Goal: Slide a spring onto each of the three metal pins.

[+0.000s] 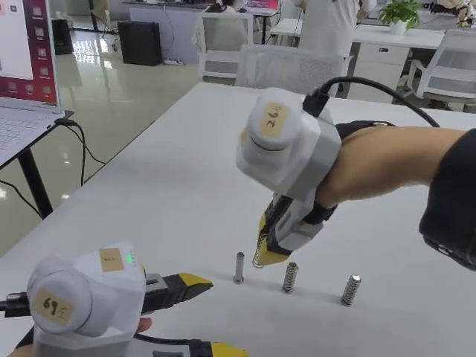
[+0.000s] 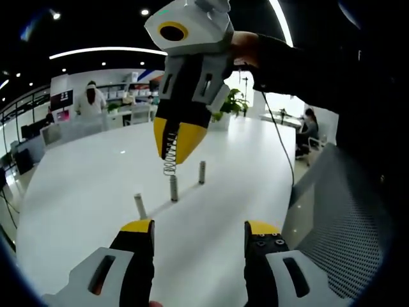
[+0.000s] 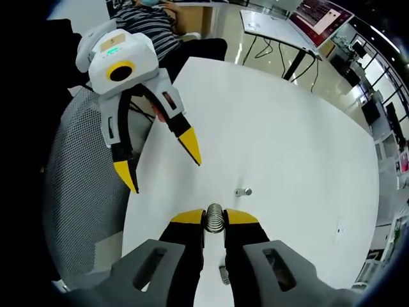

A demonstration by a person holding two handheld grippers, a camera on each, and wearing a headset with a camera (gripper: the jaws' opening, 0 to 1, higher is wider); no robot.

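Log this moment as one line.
stage: last placement | right gripper: shut on spring, near bare pin, not seated | left gripper: open, empty | sprung pins: two

The right gripper points steeply down from a raised forearm, its jaws pinched together on a spring. The left gripper lies low and level, jaws spread wide apart, aimed toward the right one

Three pins stand in a row on the table.
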